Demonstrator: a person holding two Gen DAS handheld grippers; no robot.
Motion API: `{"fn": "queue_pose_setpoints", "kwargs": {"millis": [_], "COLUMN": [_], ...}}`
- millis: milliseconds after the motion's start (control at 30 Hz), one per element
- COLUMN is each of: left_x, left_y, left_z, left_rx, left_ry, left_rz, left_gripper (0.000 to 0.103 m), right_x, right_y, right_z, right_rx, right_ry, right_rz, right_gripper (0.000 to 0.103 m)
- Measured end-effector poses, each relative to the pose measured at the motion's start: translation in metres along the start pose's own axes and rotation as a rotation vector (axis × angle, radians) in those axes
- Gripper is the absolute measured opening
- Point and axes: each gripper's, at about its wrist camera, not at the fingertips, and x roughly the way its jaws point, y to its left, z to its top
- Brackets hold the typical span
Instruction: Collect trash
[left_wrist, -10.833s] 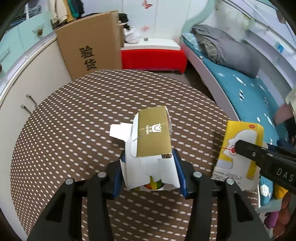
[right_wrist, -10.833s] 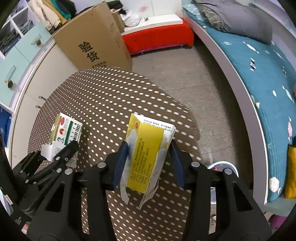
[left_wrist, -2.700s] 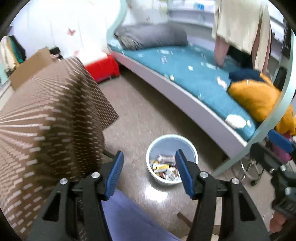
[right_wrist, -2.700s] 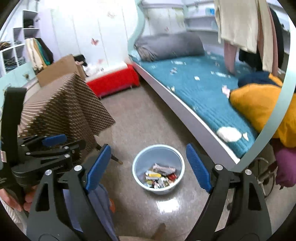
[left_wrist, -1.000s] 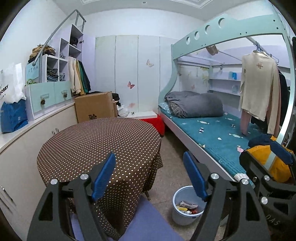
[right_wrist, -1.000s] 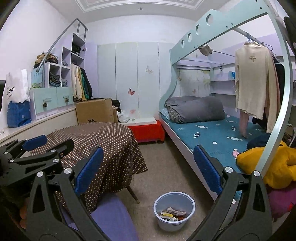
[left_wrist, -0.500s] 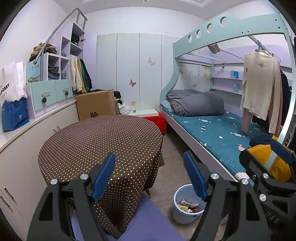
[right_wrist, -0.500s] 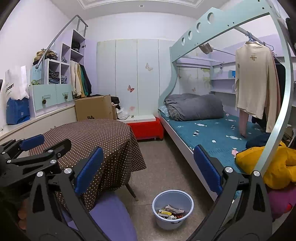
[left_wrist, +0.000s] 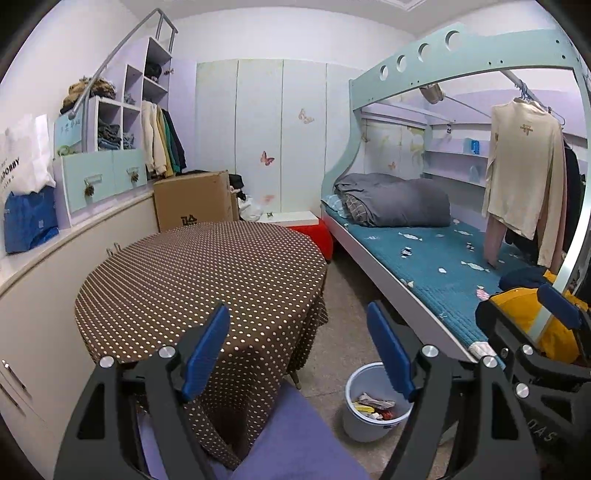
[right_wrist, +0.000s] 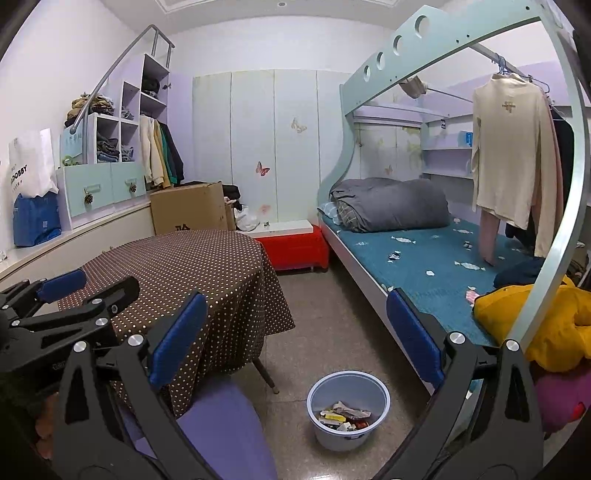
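Left wrist view: the left gripper (left_wrist: 297, 341) stands wide with nothing between its blue pads, above a purple chair seat (left_wrist: 291, 435). The pale blue plastic bucket (left_wrist: 373, 406) sits on the floor just right of its right finger, with what look like crumpled wrappers and small cartons (left_wrist: 373, 402) inside. A brown polka-dot tablecloth (left_wrist: 207, 273) lies ahead-left. From the right wrist, the right gripper (right_wrist: 295, 325) also gapes wide and empty, the bucket (right_wrist: 349, 410) below between its fingers.

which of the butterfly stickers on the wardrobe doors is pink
The lower butterfly, on the middle door; the upper butterfly, to its right, is pale yellowish.
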Motion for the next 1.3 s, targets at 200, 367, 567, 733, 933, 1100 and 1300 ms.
{"fn": "queue_pose_setpoints", "kwargs": {"millis": [200, 367, 567, 733, 933, 1100, 1300], "left_x": [0.002, 0.000, -0.004, -0.006, -0.010, -0.011, -0.012], "left_y": [0.003, 0.003, 0.003, 0.003, 0.000, -0.001, -0.002], "left_z": [0.000, 0.000, 0.000, 0.000, -0.002, -0.002, -0.001], "left_rx": [-0.009, -0.007, -0.007, -0.007, -0.007, -0.010, -0.010], "left_ry": [0.009, -0.002, -0.012, -0.018, -0.024, -0.023, -0.024], "left_rz": [0.001, 0.008, 0.011, 0.017, 0.024, 0.024, 0.025], "left_gripper": [0.076, 0.076, 0.076, 0.076, 0.076, 0.076, 0.076], "right_x": [0.001, 0.002, 0.002, 0.001, 0.000, -0.001, -0.003], "right_y": [0.000, 0.001, 0.001, 0.003, 0.004, 0.005, 0.006], "right_z": [0.000, -0.001, -0.001, -0.001, -0.001, 0.000, 0.002], "right_rx": [-0.002, -0.005, -0.006, -0.006, -0.004, -0.005, 0.001], "right_ry": [0.002, 0.002, 0.000, -0.004, -0.005, -0.006, -0.003], "right_rz": [0.000, -0.003, -0.002, -0.001, 0.002, 0.003, 0.014], "right_gripper": [0.096, 0.096, 0.096, 0.096, 0.096, 0.096, 0.096]}}
